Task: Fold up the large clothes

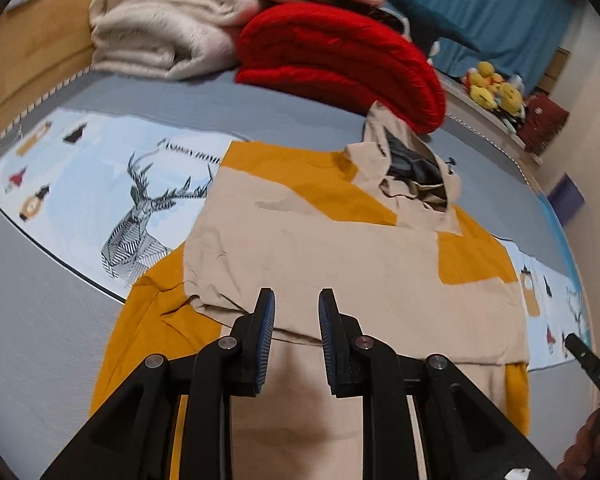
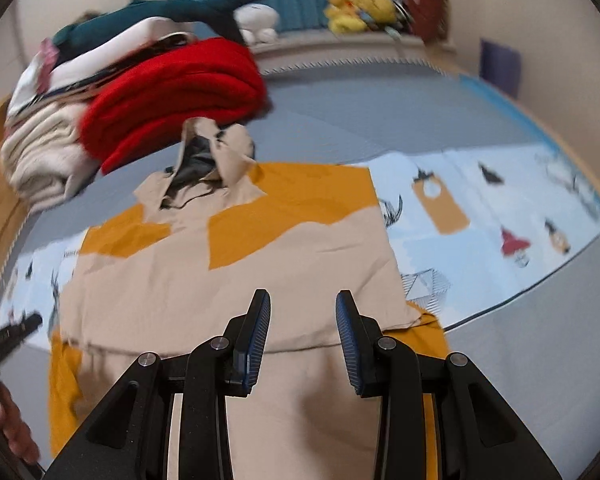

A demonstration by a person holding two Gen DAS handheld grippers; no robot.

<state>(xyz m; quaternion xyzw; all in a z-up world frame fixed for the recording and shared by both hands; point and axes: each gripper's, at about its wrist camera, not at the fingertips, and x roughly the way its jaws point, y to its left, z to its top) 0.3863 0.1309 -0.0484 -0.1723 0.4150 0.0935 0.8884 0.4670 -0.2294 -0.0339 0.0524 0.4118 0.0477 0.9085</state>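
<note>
From the left wrist camera, the left gripper hangs above a beige and mustard-yellow hooded jacket spread flat on a grey bedspread. Its two blue-padded fingers stand a narrow gap apart, and nothing sits between them; the cloth shows through the gap, lying below and not pinched. The jacket's hood points away from the camera, its dark lining open, and it lies close to a folded red blanket. Beside the red blanket sits a folded cream blanket, with more folded clothes stacked behind. A pale blue printed band with a line-drawn stag runs across the bedspread under the jacket. Yellow plush toys sit on a ledge before a teal curtain. At the lower right edge the tip of the right gripper shows, too little of it to judge. From the right wrist camera, the right gripper hovers over the near part of the same jacket, its fingers set somewhat wider apart than the left pair and likewise empty, the beige cloth lying beneath them. The hood again lies at the far end, next to the red blanket and the cream blanket. At the left edge the left gripper enters with part of a hand behind it.
</note>
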